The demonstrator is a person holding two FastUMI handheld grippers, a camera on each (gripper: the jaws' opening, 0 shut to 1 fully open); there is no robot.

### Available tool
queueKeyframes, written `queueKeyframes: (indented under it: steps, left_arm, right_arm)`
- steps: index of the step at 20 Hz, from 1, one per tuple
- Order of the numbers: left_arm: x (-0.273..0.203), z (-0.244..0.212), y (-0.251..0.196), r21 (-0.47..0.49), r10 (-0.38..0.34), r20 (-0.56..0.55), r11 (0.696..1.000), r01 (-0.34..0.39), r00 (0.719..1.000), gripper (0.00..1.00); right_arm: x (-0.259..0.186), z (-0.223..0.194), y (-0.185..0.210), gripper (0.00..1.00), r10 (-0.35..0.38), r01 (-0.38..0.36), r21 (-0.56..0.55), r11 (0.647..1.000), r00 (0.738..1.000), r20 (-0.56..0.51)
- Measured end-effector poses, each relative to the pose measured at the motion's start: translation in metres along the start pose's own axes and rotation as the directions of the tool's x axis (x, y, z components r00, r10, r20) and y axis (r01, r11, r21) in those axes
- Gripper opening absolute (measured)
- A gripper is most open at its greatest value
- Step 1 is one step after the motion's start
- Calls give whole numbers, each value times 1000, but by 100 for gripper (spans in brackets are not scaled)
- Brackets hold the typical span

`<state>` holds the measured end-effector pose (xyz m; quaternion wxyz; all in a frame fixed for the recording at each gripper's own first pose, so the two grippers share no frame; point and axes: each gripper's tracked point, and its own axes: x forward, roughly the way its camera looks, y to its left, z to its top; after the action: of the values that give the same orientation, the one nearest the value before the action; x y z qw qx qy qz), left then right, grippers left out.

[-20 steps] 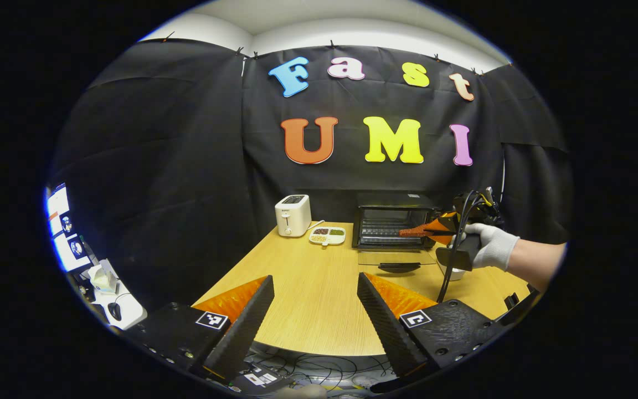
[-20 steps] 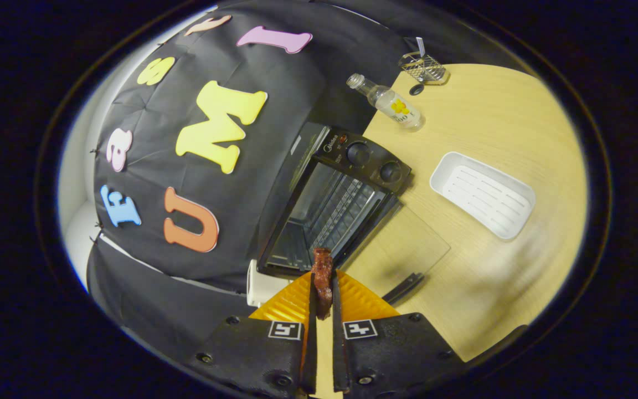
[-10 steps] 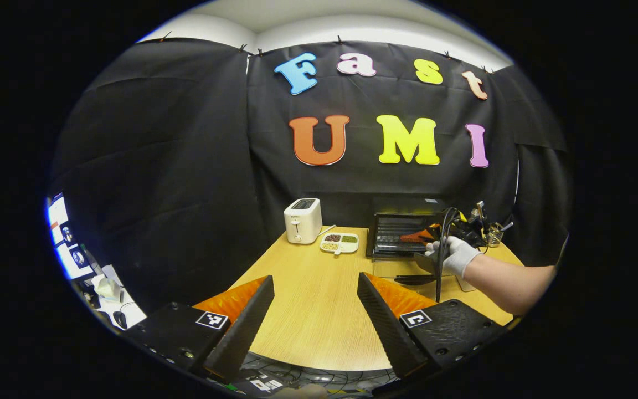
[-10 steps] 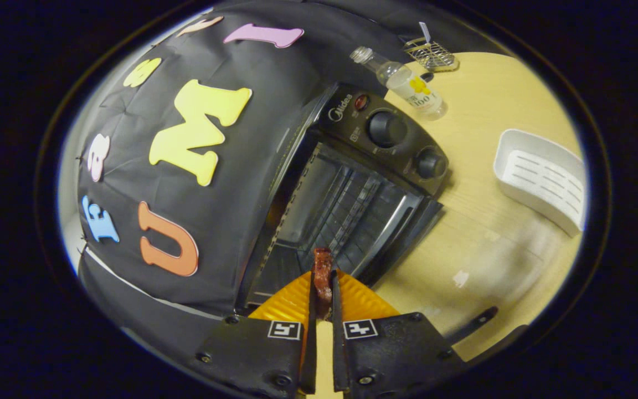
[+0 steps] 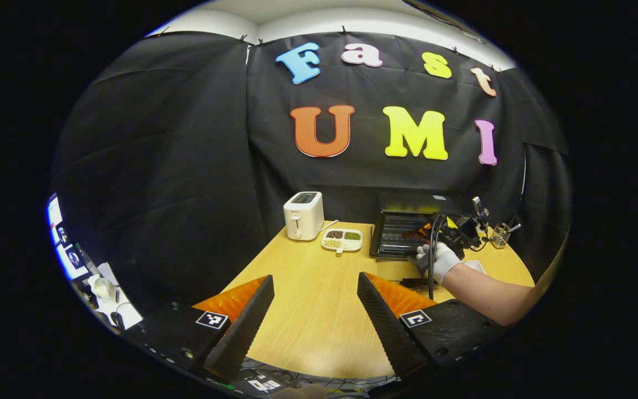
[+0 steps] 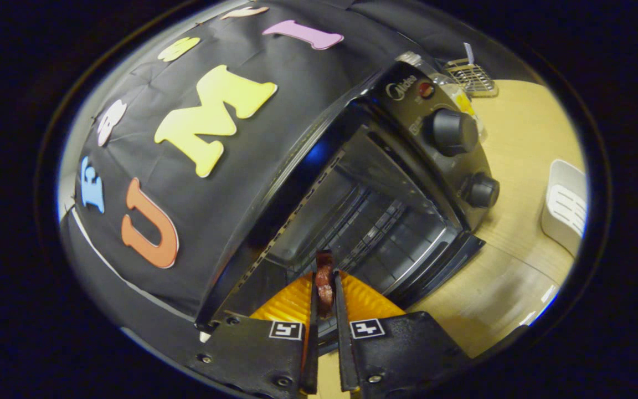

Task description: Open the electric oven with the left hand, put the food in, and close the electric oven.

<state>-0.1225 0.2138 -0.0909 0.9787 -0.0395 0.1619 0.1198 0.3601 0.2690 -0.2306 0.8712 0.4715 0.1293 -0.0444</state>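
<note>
On my wooden table (image 5: 308, 299) a white toaster (image 5: 303, 215) stands at the far edge, and just beside it lies a white divided dish (image 5: 342, 240) of beans and grains. I see a white ribbed tray (image 6: 565, 208) on the tabletop, and a wire basket (image 6: 469, 77) by the wall.

Right gripper view: bottle (image 6: 452, 88) behind the electric oven (image 6: 385, 188) is mostly hidden by its control panel. White tray (image 6: 565, 208) right of the oven is cut by the view's edge. Food (image 6: 324, 280) is clamped between the jaws, lower end hidden. Worktop (image 6: 518, 282) in front of the oven is blurred.

Left gripper view: right gripper (image 5: 427, 233) at the oven mouth is too small to read its jaws; cables and the gloved hand (image 5: 440, 259) cover part of it. Contents of the divided dish (image 5: 342, 240) left of the oven can't be identified.
</note>
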Motion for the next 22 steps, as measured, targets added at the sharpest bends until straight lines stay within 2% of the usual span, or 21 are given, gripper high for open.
queueKeyframes:
  steps: [2, 3, 4, 6, 9, 10, 12, 14, 16, 20, 22]
  left_arm:
    - [0, -1, -1, 3, 3, -7, 1000, -3, 1000, 97]
    - [1, 0, 4, 11, 22, -1, 1000, -22, 1000, 97]
    - [0, 1, 7, 23, 36, 9, 999, -36, 999, 97]
    - [2, 4, 1, 28, 33, 25, 999, -34, 999, 97]
    - [0, 4, -2, 6, 16, 40, 1000, -17, 999, 97]
    - [-3, 5, -3, 1, 14, 51, 1000, -15, 999, 97]
    - [-8, 4, -2, -7, 13, 62, 1000, -12, 998, 97]
    - [-17, 4, -3, -12, 9, 77, 1000, -8, 997, 97]
    - [-29, 2, -4, -1, 6, 98, 1000, -6, 995, 97]
    - [-55, -5, -10, 1, -4, 133, 1000, 4, 991, 97]
    - [-68, -11, -13, 2, -9, 147, 1000, 9, 989, 96]
  right_arm:
    - [2, 5, -3, 22, -13, 15, -81, 997, 1000, 20]
    - [0, 6, -1, 29, -5, 7, -110, 994, 1000, 18]
    - [-4, 4, 1, 53, 2, -1, -141, 990, 1000, 5]
    - [-17, 11, -1, 72, 0, 0, -233, 972, 1000, -1]
    - [-36, 31, -2, 79, 7, 2, -369, 929, 1000, 23]
    - [-43, 33, -3, 99, 7, -1, -395, 919, 1000, 14]
    - [-63, 38, -6, 99, 11, -8, -443, 896, 1000, 4]
    - [-92, 43, -5, 99, 24, -25, -512, 859, 1000, -9]
    - [-127, 48, -4, 100, 40, -47, -583, 811, 999, -25]
    - [-211, 78, 7, 100, 99, -87, -738, 669, 995, -28]
    - [-256, 99, 19, 100, 137, -105, -767, 633, 990, -23]
